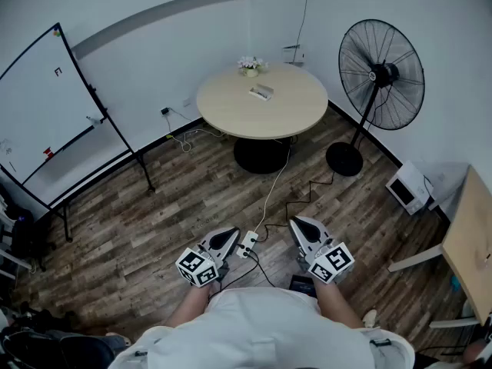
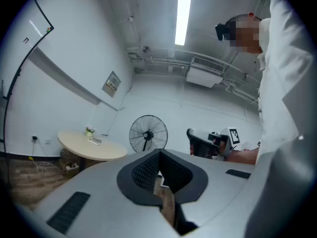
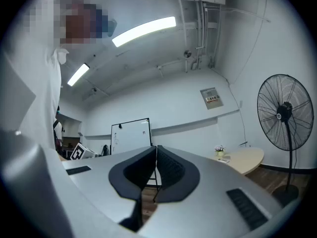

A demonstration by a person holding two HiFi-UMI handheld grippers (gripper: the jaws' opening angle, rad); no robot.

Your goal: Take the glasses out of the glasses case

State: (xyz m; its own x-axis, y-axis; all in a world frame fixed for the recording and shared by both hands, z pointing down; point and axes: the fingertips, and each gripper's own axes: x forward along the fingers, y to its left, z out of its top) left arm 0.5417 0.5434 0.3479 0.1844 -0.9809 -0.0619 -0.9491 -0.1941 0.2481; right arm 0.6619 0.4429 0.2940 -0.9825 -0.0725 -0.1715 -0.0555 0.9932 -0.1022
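Observation:
The glasses case [image 1: 261, 92] is a small pale box lying on the round beige table [image 1: 231, 110] far ahead, beside a little flower pot [image 1: 250, 66]. It shows small in the left gripper view as the glasses case [image 2: 94, 141]. No glasses are visible. My left gripper [image 1: 231, 237] and right gripper [image 1: 297, 223] are held close to the person's body, well short of the table, above the wooden floor. In its own view the left gripper [image 2: 159, 156] has its jaws pressed together with nothing in them. The right gripper [image 3: 156, 150] is likewise shut and empty.
A tall standing fan [image 1: 382, 75] stands right of the table. A whiteboard on an easel [image 1: 46, 114] stands at the left. A power strip [image 1: 248, 243] and cables lie on the floor between the grippers. A white box [image 1: 407, 187] and a wooden desk edge [image 1: 470, 241] are at the right.

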